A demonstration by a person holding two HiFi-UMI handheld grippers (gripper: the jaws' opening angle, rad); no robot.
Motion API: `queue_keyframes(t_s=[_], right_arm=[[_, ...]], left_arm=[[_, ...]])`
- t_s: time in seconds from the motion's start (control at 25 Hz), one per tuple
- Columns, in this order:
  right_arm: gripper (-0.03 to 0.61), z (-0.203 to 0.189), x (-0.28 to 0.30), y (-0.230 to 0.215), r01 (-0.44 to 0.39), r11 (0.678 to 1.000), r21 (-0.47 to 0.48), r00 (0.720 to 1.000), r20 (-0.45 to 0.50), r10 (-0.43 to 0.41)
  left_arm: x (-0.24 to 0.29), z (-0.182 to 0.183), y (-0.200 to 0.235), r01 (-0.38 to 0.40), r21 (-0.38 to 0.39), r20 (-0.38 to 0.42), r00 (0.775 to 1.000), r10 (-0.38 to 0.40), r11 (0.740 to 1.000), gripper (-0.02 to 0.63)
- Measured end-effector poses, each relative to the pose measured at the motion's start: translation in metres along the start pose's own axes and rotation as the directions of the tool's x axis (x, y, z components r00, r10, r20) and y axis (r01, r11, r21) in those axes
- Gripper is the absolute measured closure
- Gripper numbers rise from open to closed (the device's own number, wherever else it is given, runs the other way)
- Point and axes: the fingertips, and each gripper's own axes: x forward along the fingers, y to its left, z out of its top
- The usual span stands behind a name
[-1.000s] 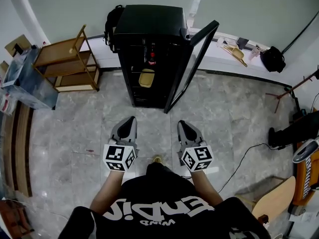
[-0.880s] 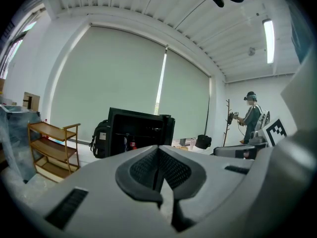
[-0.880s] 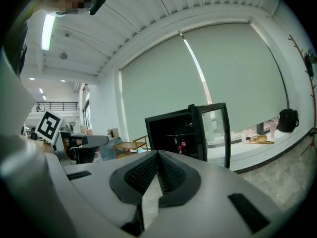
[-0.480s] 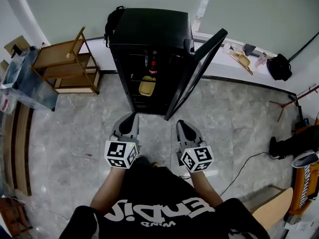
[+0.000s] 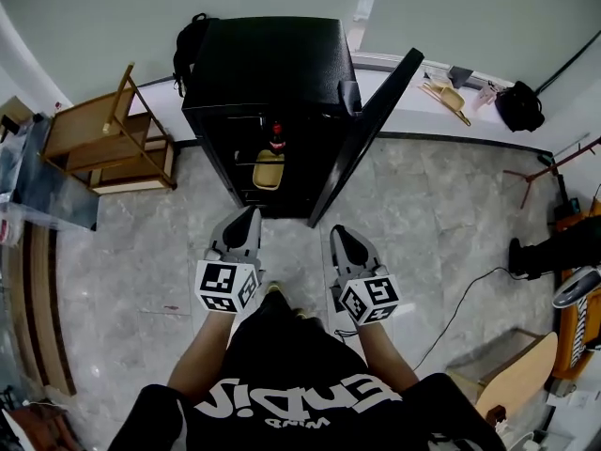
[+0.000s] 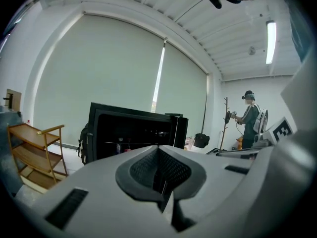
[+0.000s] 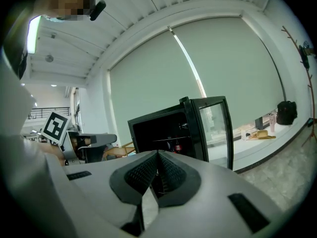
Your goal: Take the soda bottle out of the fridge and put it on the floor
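Your left gripper point(image 5: 243, 222) and right gripper point(image 5: 339, 240) each have their 2 jaws pressed together, nothing between them, both pointing at the black fridge point(image 5: 272, 64). Its door point(image 5: 376, 120) stands open, and the soda bottle point(image 5: 276, 139) stands upright on a shelf inside.

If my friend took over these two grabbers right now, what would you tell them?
Left gripper: shut, empty, pointing at the fridge.
Right gripper: shut, empty, next to the left one.
Soda bottle: standing on a shelf inside the fridge, not yet touched.
Done: the fridge door is open.
Left to do: open a gripper, reach in, grip the bottle, lift it out and set it on the floor.
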Motion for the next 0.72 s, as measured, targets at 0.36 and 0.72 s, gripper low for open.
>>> queue_keyframes(t_s=[0.36, 0.72], right_arm=[[0.555, -0.002, 0.037, -0.005, 0.017, 1.0, -0.016, 1.0, -0.012, -0.017], [0.555, -0.013, 0.061, -0.01, 0.001, 0.999, -0.043, 1.0, 0.008, -0.001]], left_arm=[[0.037, -0.011, 0.031, 0.018, -0.017, -0.022, 1.0, -0.018, 1.0, 0.607], [0.049, -0.027, 0.034, 0.02, 0.001, -0.014, 1.0, -0.02, 1.0, 0.607]])
